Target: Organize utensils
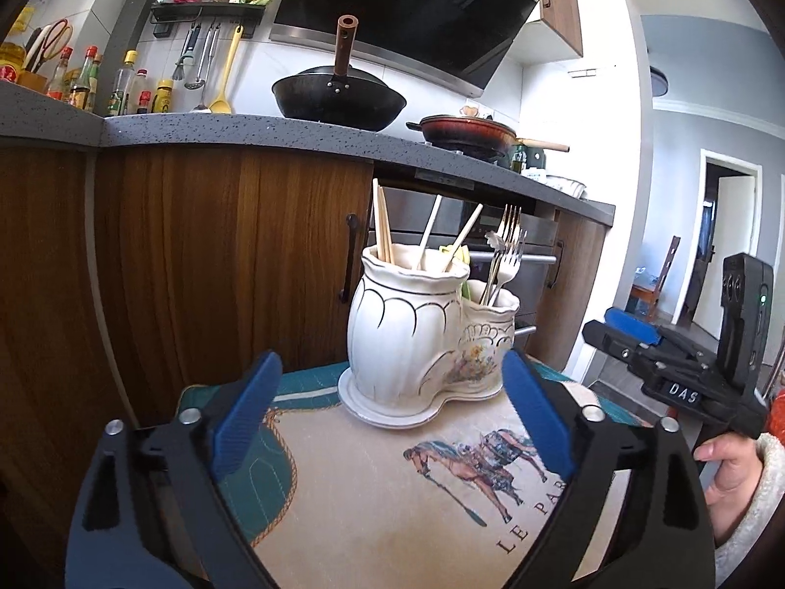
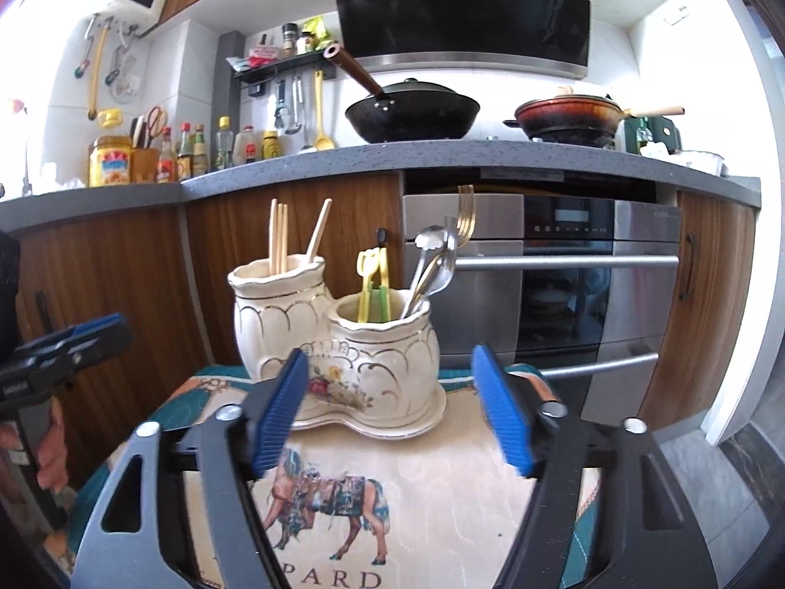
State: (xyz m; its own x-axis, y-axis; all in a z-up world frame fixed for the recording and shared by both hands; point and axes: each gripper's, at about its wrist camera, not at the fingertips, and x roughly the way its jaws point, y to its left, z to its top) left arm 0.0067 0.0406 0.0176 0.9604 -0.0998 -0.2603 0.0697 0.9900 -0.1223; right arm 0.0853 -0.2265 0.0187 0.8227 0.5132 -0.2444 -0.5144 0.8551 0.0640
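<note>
A white ceramic double holder stands on a small table covered by a horse-print cloth. Its taller pot holds wooden chopsticks. The shorter pot holds forks, metal spoons and yellow-green plastic utensils. My left gripper is open and empty just in front of the holder. My right gripper is open too, with nothing between its blue pads. Each gripper shows in the other's view: the right gripper, the left gripper.
Behind the table run wooden cabinets, a built-in oven and a grey counter with a black wok, a red pot and bottles. A hand in a fleece sleeve holds the right tool.
</note>
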